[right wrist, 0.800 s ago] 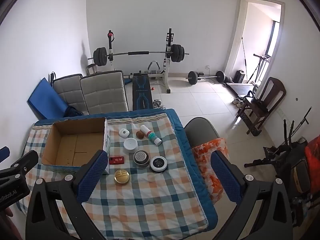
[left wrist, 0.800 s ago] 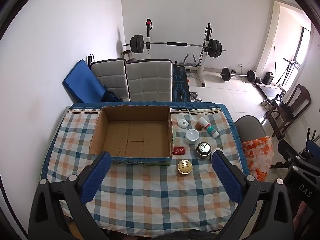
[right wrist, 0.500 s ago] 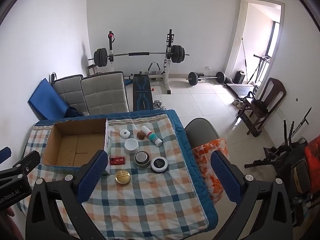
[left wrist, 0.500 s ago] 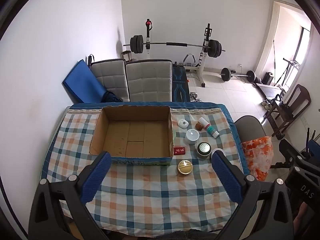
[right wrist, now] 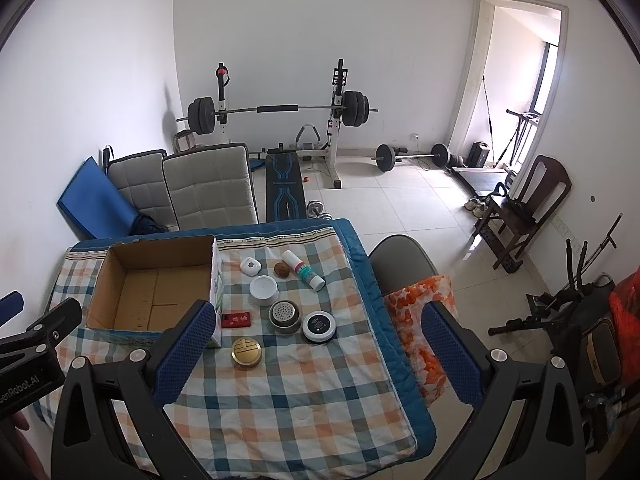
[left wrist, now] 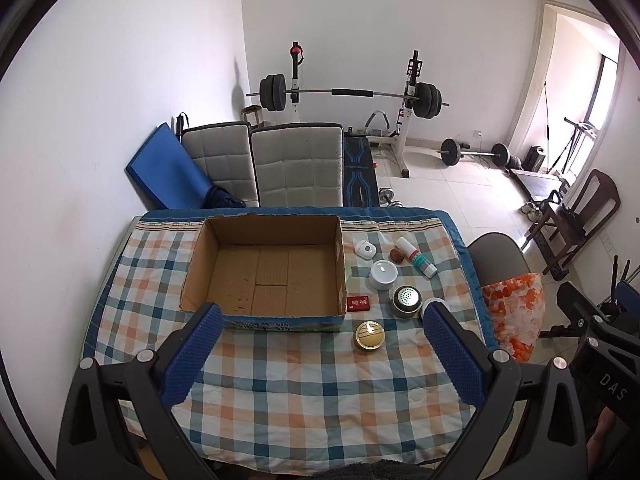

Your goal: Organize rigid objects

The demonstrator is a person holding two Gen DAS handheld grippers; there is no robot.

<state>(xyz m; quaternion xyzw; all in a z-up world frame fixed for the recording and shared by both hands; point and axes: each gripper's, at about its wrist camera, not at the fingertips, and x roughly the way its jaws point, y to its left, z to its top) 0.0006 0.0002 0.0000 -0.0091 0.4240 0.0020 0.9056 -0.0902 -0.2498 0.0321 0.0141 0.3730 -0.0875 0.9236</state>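
Cardboard box (left wrist: 268, 270) sits empty on the checked tabletop (left wrist: 304, 392) beside small tins and a bottle (left wrist: 416, 257), while left gripper (left wrist: 320, 350) and right gripper (right wrist: 316, 346) hover wide open, holding nothing.

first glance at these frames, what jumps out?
The big open cardboard box, nothing inside, on the checked tablecloth. Right of it, a cluster of small items, with the gold tin nearest. Both grippers, left and right, hover with jaws wide and hold nothing.

Matt corrugated cardboard box (left wrist: 264, 268), woven checked cloth (left wrist: 304, 392) — soft, glossy brass-coloured round tin (left wrist: 369, 335), smooth white plastic jar (left wrist: 383, 275)
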